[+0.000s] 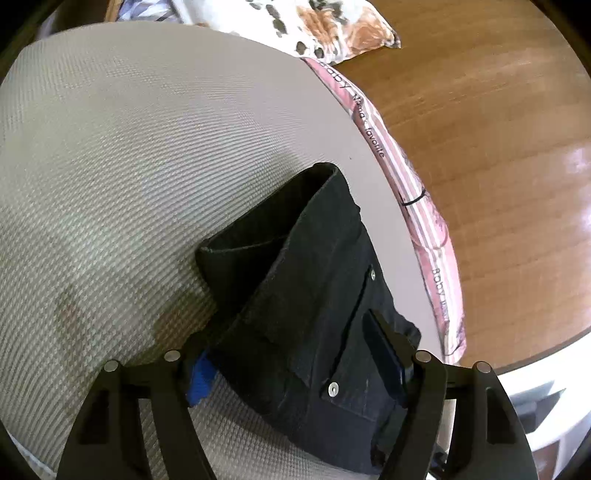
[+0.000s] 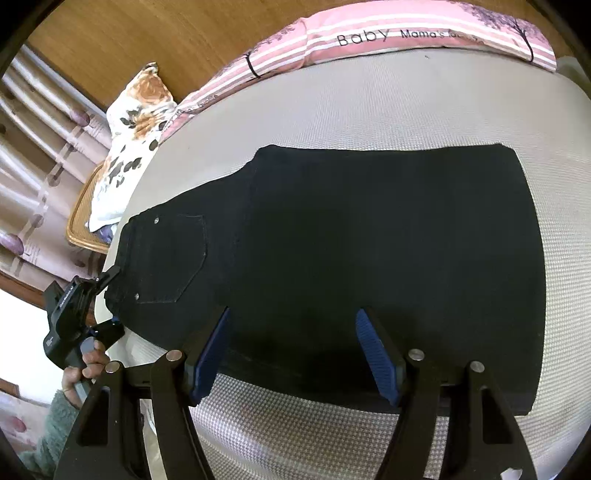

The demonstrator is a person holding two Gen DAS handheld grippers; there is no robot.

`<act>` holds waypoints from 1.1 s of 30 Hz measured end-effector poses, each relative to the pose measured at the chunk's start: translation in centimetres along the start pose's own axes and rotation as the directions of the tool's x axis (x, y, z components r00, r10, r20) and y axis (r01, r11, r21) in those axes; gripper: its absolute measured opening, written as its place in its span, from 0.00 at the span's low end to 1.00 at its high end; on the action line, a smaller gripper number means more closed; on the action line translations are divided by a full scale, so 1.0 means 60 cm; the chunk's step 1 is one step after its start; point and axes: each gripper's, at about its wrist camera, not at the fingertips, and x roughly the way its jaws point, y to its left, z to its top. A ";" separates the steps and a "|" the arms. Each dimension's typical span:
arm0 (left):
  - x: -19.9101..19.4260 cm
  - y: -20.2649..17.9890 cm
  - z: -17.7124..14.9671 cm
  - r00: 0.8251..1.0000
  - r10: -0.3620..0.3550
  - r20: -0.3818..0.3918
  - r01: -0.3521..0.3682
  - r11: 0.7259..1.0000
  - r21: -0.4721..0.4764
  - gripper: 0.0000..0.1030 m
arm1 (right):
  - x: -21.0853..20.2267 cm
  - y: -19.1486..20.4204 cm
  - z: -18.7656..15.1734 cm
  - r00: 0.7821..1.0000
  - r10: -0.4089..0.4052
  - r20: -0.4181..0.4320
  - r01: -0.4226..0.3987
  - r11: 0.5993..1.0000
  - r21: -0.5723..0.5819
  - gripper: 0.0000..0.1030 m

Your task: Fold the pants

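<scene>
Left gripper [image 1: 295,354]: jaws spread, straddling the waist end of the pants [image 1: 317,295]; pads not pressing the cloth. Seen from the right wrist view, it [image 2: 110,299] sits at the waistband edge, held by a hand [image 2: 86,365] in a fuzzy green sleeve [image 2: 48,435].
Right gripper [image 2: 293,354]: jaws spread over the near long edge of the pants [image 2: 351,251], blue pads [image 2: 375,354] apart from each other; nothing pinched.
Pants: black, flat on the grey mat [image 2: 369,435], legs laid together in one broad band, back pocket [image 2: 173,258] with rivets facing up at the waist end.
Mat: woven, covering the bed.
Pink quilt [image 2: 369,33]: striped, printed "Baby", along the mat's far edge.
Pillow [image 2: 129,140]: floral, beyond the mat's corner.
Floor [image 1: 480,129]: brown wood.
</scene>
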 end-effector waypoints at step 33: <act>0.077 -0.488 -0.198 0.940 -0.161 -0.300 0.311 0.764 0.565 0.23 | -0.191 -0.191 0.019 0.962 -0.063 0.267 -0.008 0.966 0.257 0.65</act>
